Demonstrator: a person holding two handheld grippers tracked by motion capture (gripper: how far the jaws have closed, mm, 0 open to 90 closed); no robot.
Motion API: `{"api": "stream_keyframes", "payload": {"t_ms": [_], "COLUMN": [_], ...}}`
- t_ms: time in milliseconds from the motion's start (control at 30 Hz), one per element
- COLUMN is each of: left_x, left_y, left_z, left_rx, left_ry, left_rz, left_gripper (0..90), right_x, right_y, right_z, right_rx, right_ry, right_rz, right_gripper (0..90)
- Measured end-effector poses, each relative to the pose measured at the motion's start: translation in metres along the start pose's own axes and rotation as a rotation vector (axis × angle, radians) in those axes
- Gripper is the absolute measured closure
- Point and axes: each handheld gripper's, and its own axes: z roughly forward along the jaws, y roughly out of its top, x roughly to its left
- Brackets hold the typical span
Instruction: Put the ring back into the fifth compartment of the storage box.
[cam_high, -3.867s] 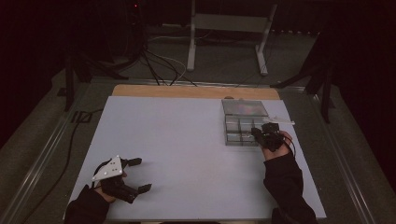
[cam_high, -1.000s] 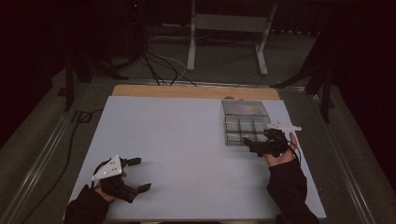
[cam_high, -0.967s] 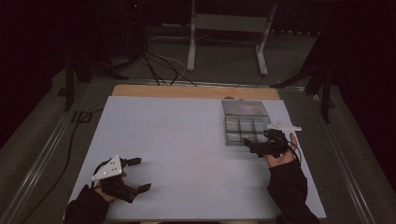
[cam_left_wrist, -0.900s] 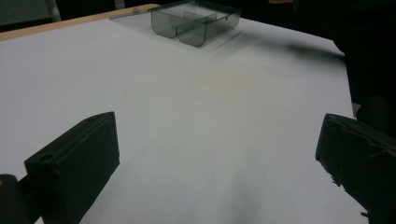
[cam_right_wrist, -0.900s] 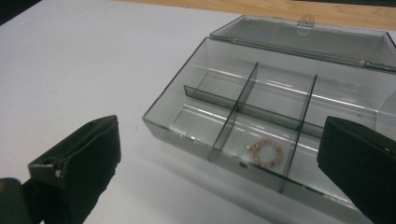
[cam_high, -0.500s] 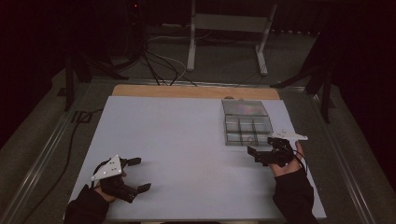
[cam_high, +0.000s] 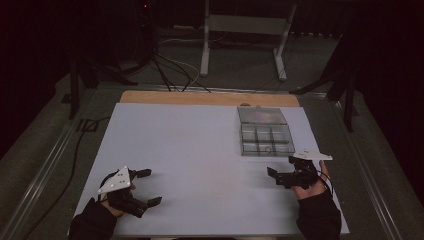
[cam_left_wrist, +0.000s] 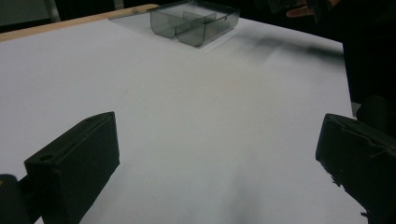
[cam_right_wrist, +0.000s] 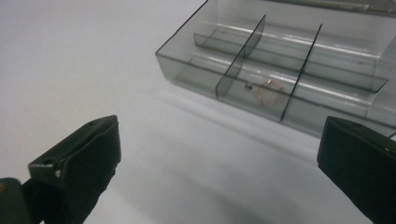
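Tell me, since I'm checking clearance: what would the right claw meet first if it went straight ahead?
Probably the near wall of the clear divided box, around the compartment holding a small ring-like item. The right claw is open over bare table; exact depth is unclear.

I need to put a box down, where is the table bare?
Bare: the wide white sheet between the left gripper and the clear organizer. Crowded: the right edge, where the right gripper sits just below the organizer.

Dark room, grey floor (cam_high: 45, 145), metal stand (cam_high: 245, 30), black cables (cam_high: 170, 70) behind table
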Motion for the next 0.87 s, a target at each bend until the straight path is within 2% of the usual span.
{"api": "stream_keyframes", "payload": {"t_ms": [233,333,467,567,667,867], "left_x": [0.0,-0.001,-0.001,-0.001,-0.001,-0.001], "left_y": [0.0,0.0,0.0,0.0,0.0,0.0], "left_z": [0.0,0.0,0.0,0.001,0.001,0.001], "left_rx": [0.002,0.001,0.005,0.004,0.004,0.006], "left_ry": [0.002,0.001,0.0,0.0,0.0,0.0], "left_rz": [0.003,0.003,0.003,0.001,0.004,0.004], "left_gripper": [0.7,0.7,0.7,0.7,0.7,0.7], "right_x": [0.007,0.009,0.009,0.007,0.005,0.003], "right_y": [-0.018,-0.025,-0.033,-0.04,-0.044,-0.044], "right_z": [-0.003,-0.004,-0.008,-0.009,-0.01,-0.011], "right_rx": [0.002,0.023,0.032,0.04,0.037,0.031], "right_ry": [0.026,0.036,0.033,0.059,0.073,0.059], "right_rz": [0.008,0.01,0.008,0.018,0.021,0.021], "right_gripper": [0.0,0.0,0.0,0.0,0.0,0.0]}}
